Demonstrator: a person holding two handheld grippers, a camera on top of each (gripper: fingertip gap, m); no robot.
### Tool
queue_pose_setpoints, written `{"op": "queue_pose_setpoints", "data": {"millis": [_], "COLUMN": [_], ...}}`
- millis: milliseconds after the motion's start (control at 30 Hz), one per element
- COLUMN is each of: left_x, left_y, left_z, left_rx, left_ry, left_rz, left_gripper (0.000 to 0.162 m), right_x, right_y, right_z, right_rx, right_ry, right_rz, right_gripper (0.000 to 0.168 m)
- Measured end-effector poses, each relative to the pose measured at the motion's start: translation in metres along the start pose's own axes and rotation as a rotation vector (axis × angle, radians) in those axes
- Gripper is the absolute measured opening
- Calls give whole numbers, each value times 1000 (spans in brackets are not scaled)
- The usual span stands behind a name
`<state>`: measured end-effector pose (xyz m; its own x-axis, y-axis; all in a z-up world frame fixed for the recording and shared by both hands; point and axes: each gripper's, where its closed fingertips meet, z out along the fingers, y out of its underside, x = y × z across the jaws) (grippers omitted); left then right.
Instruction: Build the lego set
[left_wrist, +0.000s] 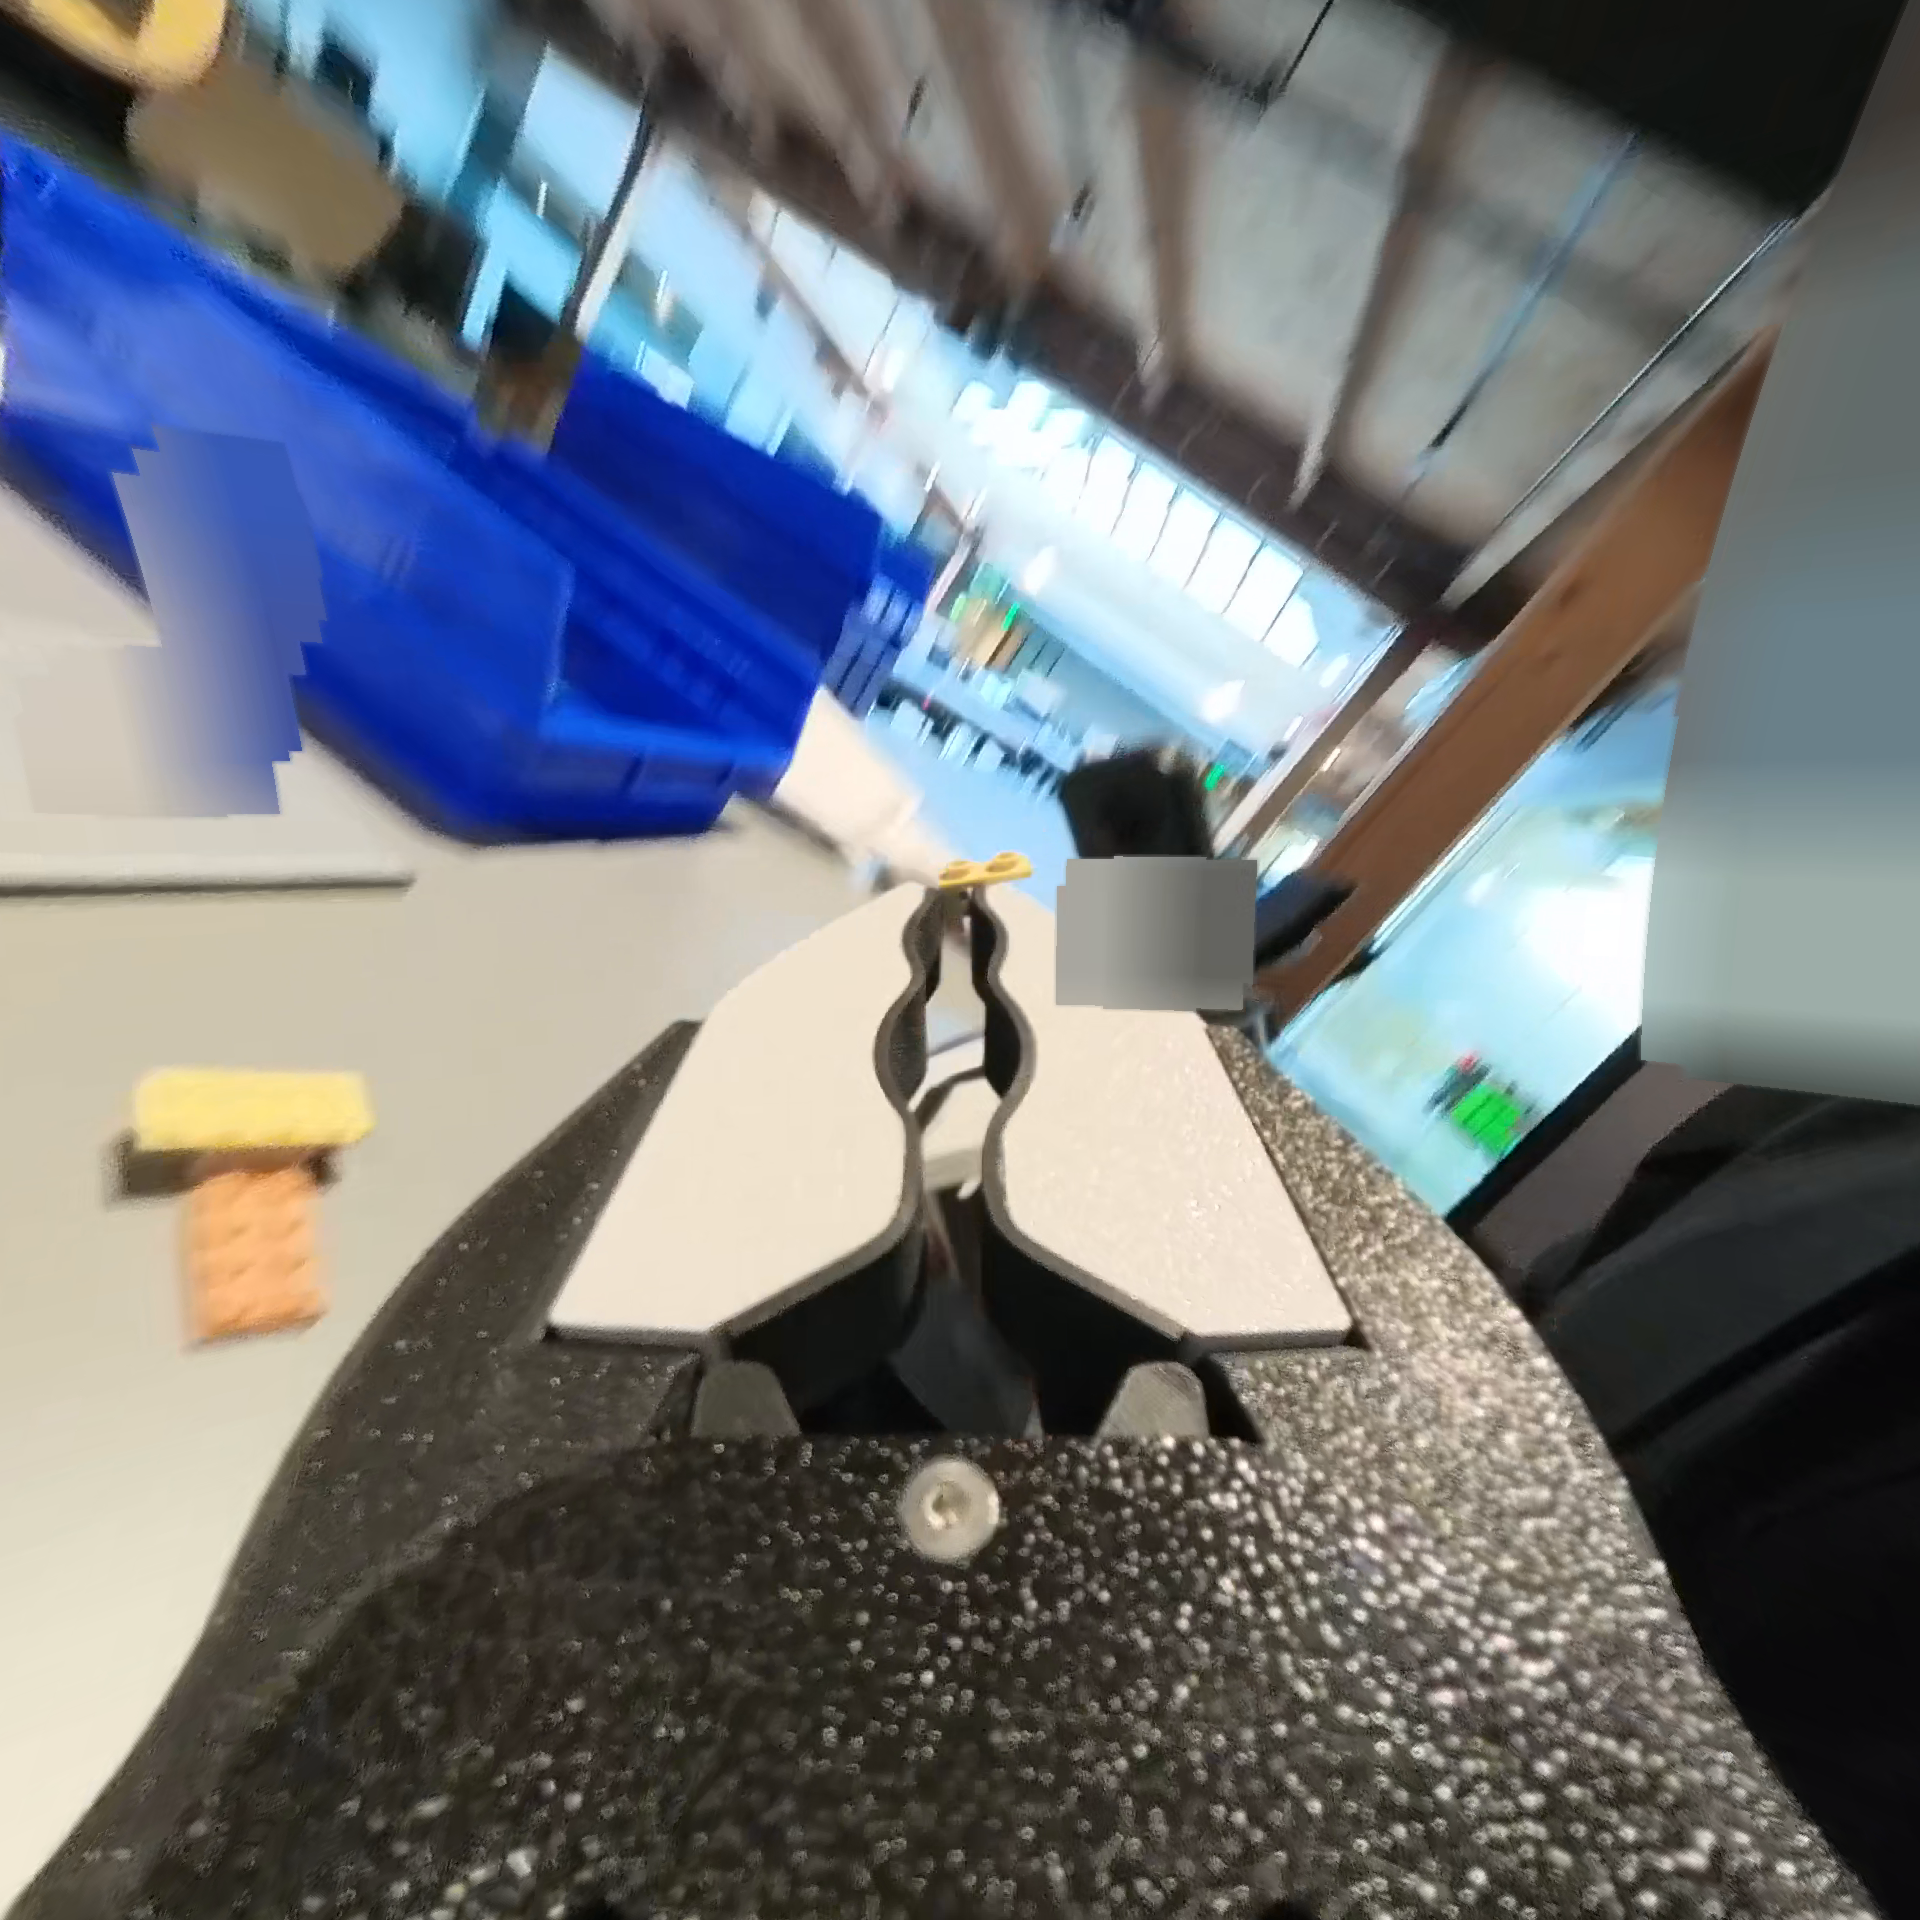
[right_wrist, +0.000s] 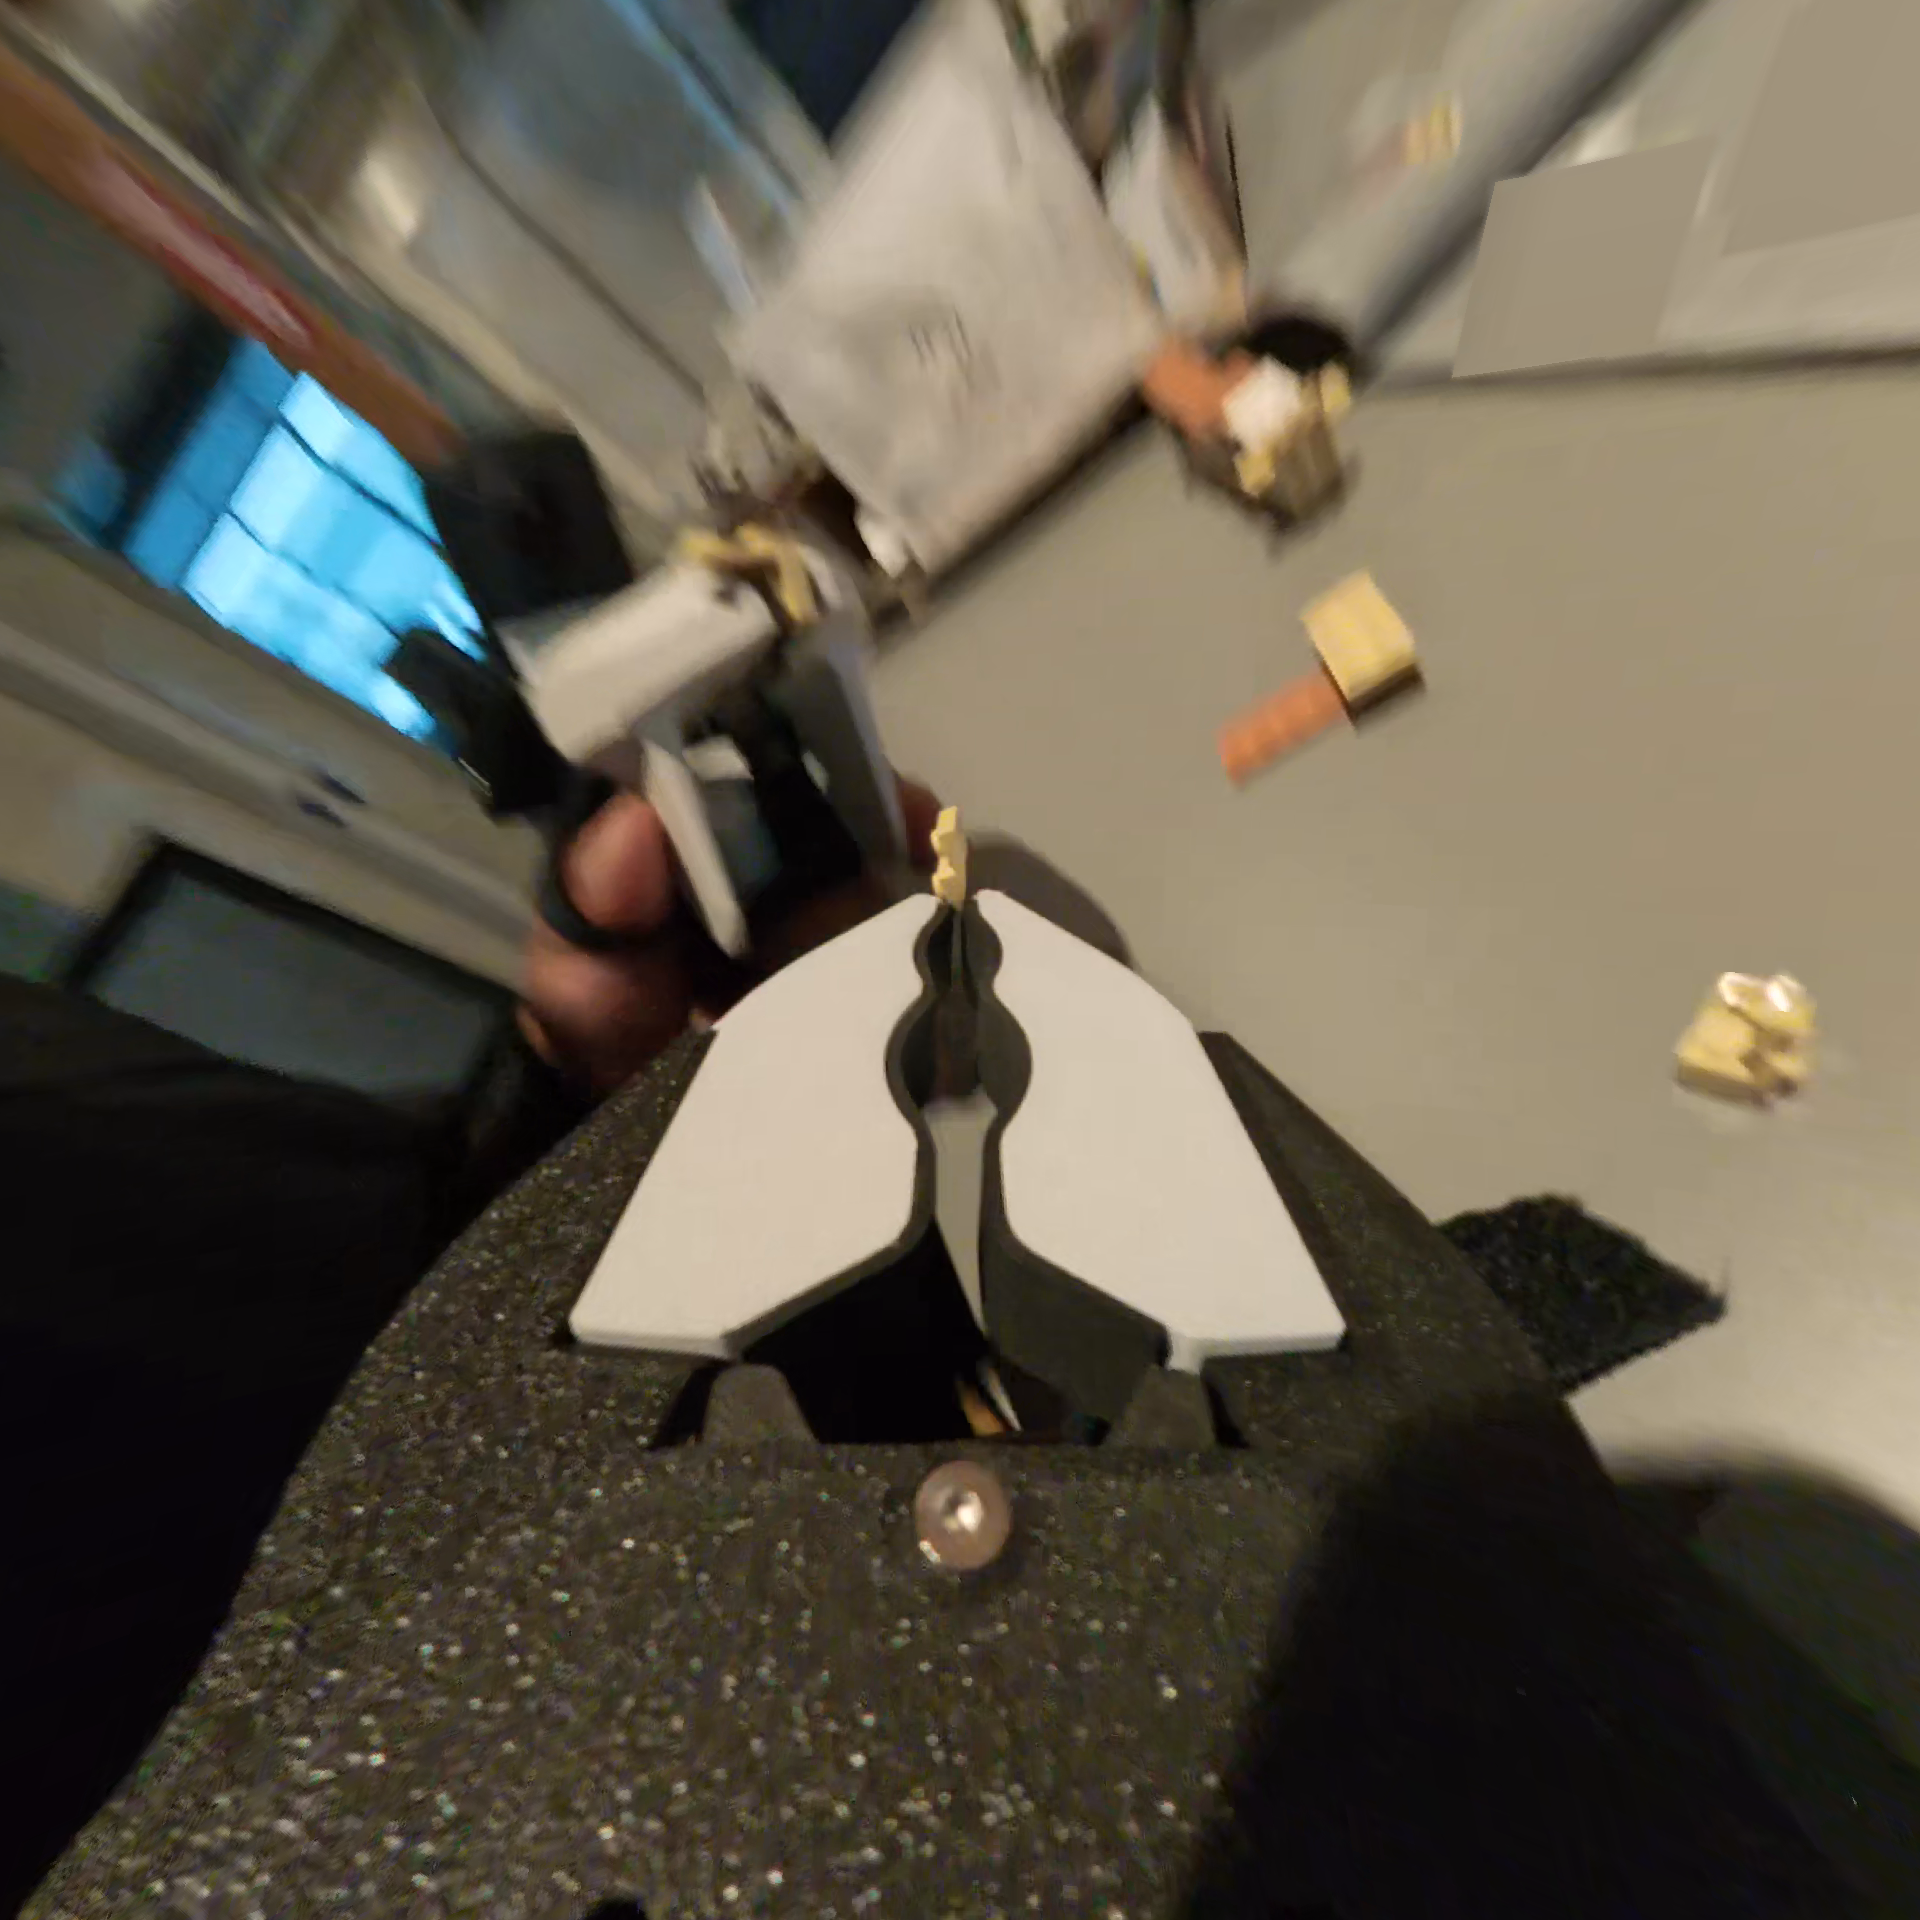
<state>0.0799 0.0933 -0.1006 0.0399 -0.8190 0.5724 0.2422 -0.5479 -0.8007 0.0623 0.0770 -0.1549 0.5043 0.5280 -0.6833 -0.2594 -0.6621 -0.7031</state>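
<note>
- The work surface is a pale grey tabletop (right_wrist: 1455, 935). Behind it the left wrist view shows large blue plastic bins (left_wrist: 582, 582), bright windows and a dark ceiling, all tilted and smeared by motion blur.
- Both views are blurred, so fine detail on the far pieces cannot be made out, and flat grey patches cover parts of each picture.
- The left gripper (left_wrist: 954, 902), grey fingers on a speckled black body, has its tips nearly together, pinching a small flat yellow two-stud lego plate (left_wrist: 983, 871) that lies level across the tips, up off the table.
- The right gripper (right_wrist: 954, 902) is likewise closed to a thin slit on a small pale-yellow lego piece (right_wrist: 948, 869) that stands on edge out of its tips, also raised above the table.
- In the right wrist view the left gripper appears farther off, held by a hand (right_wrist: 603, 894); its far end is cut up by blur.
- On the table lies a partly built piece with a yellow top, dark middle and orange studded plate (left_wrist: 244, 1195), well apart from both grippers.
- A small cream lego cluster (right_wrist: 1745, 1034) sits to the right, and a further mixed cluster (right_wrist: 1273, 436) lies near grey sheets (right_wrist: 935, 332) farther back.
- A black textured strip (right_wrist: 1579, 1299) lies on the table just beside the right gripper's body.
</note>
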Motion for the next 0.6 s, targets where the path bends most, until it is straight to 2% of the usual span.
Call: {"op": "queue_pose_setpoints", "data": {"millis": [333, 467, 600], "left_x": [-6, -6, -6], "left_y": [15, 18, 19], "left_z": [-16, -22, -29], "left_rx": [-155, -183, -195], "left_ry": [-24, -18, -17], "left_rz": [21, 24, 27], "left_gripper": [4, 4, 4], "right_x": [29, 40, 44], "right_y": [42, 45, 45], "right_z": [-11, -9, -8], "right_rx": [-587, -665, -637], "right_ry": [105, 147, 162], "right_rz": [-151, -174, -179], "right_gripper": [1, 2, 4]}}
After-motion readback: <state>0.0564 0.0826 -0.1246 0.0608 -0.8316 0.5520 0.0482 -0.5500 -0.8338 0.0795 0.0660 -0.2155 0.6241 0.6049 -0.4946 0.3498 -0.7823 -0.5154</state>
